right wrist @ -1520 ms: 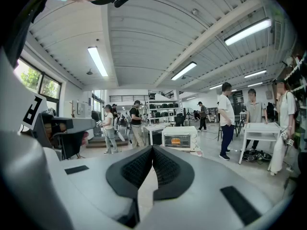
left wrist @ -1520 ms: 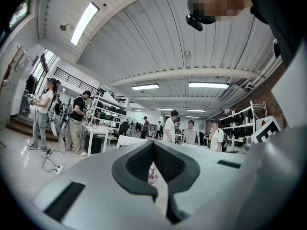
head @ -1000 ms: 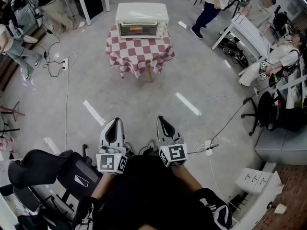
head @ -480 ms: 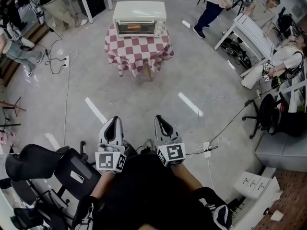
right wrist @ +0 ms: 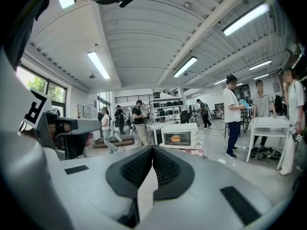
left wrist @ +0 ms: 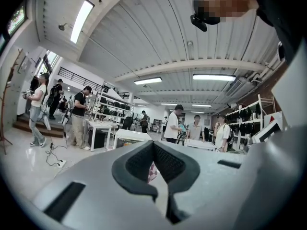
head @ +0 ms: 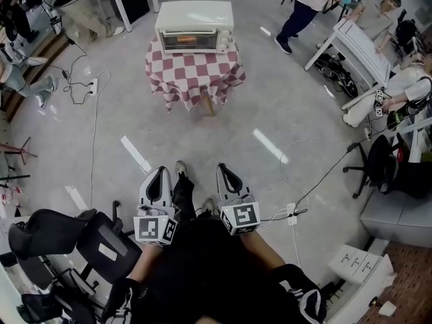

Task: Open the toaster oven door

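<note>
checkered table [head: 196, 74] | black chair [head: 111, 243] (lower left) | power strip [head: 92, 86], seemingly

The toaster oven [head: 194, 20] has a smooth cream shell with a slight sheen and a glossy glass door. The red-and-white checked cloth [head: 194, 71] beneath it looks soft and matt in its folds, and the worktop leg [head: 210, 104] appears to be pale wood. The grey floor [head: 304, 106] is polished smooth enough to mirror the ceiling lights, while the left claw [left wrist: 153, 145] and right claw [right wrist: 152, 150] are matt grey plastic with black, finely ribbed pads [right wrist: 136, 166].
</note>
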`<state>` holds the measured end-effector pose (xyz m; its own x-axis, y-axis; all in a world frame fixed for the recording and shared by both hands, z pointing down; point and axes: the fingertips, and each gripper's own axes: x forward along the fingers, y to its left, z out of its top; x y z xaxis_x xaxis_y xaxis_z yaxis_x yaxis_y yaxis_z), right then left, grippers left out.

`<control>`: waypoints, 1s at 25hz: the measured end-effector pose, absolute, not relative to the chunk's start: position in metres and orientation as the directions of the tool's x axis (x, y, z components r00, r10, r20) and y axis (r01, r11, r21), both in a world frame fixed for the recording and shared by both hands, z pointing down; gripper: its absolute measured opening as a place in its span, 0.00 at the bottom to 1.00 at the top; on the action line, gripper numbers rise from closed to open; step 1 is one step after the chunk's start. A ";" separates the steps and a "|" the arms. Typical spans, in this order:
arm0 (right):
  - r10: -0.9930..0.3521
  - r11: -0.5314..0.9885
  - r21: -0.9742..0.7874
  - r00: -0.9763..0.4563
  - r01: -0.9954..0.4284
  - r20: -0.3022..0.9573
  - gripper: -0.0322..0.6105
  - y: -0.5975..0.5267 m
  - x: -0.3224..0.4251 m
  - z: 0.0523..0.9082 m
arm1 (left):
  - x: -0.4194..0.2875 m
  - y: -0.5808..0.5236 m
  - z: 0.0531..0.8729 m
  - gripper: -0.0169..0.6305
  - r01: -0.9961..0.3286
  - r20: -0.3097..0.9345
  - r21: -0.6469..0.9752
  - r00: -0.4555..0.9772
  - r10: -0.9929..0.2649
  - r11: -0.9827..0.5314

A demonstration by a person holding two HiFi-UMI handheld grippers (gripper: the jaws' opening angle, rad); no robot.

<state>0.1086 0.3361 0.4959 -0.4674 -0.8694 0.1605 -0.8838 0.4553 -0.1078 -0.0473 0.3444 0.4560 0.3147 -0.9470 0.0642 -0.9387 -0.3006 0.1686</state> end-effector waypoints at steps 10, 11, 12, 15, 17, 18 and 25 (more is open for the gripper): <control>-0.884 0.427 -0.065 -0.432 -0.902 0.179 0.09 0.237 0.092 0.494 | -0.059 0.226 0.454 0.04 -0.911 0.036 0.215 0.369 -0.929 -0.353; -0.887 0.422 -0.061 -0.426 -0.905 0.180 0.09 0.225 0.088 0.493 | -0.062 0.212 0.450 0.04 -0.907 0.029 0.213 0.377 -0.926 -0.363; -0.890 0.416 -0.058 -0.419 -0.908 0.180 0.09 0.213 0.084 0.491 | -0.066 0.199 0.448 0.04 -0.905 0.026 0.210 0.383 -0.924 -0.369; -0.899 0.396 -0.049 -0.399 -0.917 0.181 0.09 0.179 0.070 0.485 | -0.081 0.161 0.445 0.04 -0.899 0.031 0.214 0.397 -0.917 -0.382; -0.905 0.381 -0.050 -0.383 -0.923 0.182 0.09 0.157 0.060 0.481 | -0.094 0.137 0.445 0.04 -0.896 0.038 0.221 0.404 -0.914 -0.386; -0.909 0.372 -0.051 -0.375 -0.927 0.185 0.09 0.146 0.054 0.479 | -0.102 0.126 0.445 0.04 -0.895 0.042 0.222 0.405 -0.913 -0.387; -0.925 0.325 -0.048 -0.329 -0.944 0.191 0.09 0.086 0.016 0.484 | -0.147 0.058 0.462 0.04 -0.886 0.054 0.225 0.427 -0.903 -0.405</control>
<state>0.0158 0.0857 0.4835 -0.3286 -0.9251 0.1905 -0.9443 0.3255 -0.0484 -0.1467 0.0581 0.4617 0.4268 -0.9027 0.0539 -0.8860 -0.4055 0.2248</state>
